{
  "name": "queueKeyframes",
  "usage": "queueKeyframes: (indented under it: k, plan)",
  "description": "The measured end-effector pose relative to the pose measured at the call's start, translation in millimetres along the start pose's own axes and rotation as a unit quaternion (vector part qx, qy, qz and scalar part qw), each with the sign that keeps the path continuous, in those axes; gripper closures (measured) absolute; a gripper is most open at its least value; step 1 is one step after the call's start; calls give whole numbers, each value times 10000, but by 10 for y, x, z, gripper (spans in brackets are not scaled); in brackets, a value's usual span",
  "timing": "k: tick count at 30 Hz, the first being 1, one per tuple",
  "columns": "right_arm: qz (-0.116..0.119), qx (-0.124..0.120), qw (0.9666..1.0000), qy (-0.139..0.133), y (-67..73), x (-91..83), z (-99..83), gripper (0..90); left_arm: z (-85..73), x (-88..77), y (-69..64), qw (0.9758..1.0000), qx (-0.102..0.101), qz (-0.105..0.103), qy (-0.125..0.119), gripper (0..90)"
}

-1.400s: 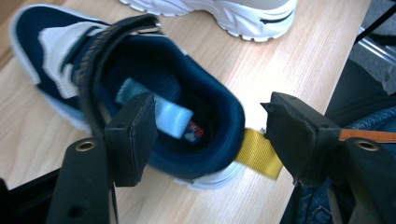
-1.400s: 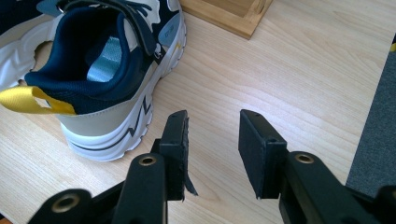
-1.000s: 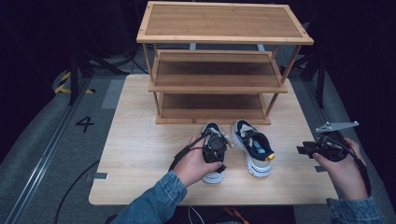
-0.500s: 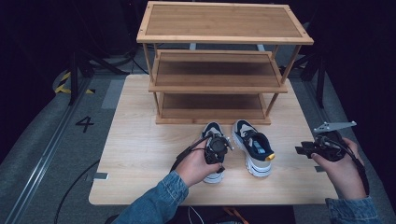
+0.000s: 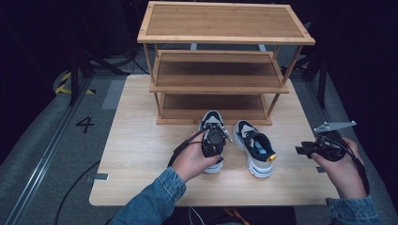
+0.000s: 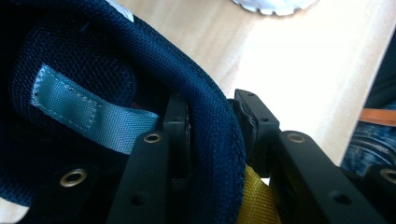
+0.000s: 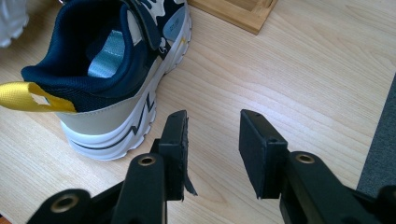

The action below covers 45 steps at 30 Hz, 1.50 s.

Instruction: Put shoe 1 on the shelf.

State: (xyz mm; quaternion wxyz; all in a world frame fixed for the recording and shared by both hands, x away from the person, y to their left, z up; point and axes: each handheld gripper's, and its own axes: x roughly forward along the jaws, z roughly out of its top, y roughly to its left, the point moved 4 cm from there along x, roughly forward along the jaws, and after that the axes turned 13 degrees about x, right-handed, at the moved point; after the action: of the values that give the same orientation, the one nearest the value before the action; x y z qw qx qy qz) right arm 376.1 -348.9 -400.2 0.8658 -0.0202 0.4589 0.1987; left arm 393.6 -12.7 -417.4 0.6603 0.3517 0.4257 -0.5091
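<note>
Left gripper jaws pinching the left shoe's navy heel collar, hand-hidden from above; right gripper jaws spread, empty.

Light wooden worktop on a grey floor — a painted "4" marks the left side. A three-tier wooden shelf rack stands at the far edge — surroundings are dark.
</note>
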Motion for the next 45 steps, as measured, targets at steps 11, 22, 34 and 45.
queueKeyframes:
  k: [11, 22, 34, 45]
  plan:
    - [5, 15, 10000, 75, -2, 54, -9, 640, 9, -32, 472, 9994, -70, 186, -292, 680]
    - [20, 45, 9999, 115, -7, 78, -18, 640, -62, 52, 874, 9989, -138, 320, -302, 673]
    - [28, 33, 9999, 114, -15, 93, -18, 639, -99, 174, 1105, 9992, -99, 315, -244, 660]
    - [33, 48, 9999, 107, -20, 88, -22, 636, -48, 176, 1124, 9965, -269, 660, -434, 473]
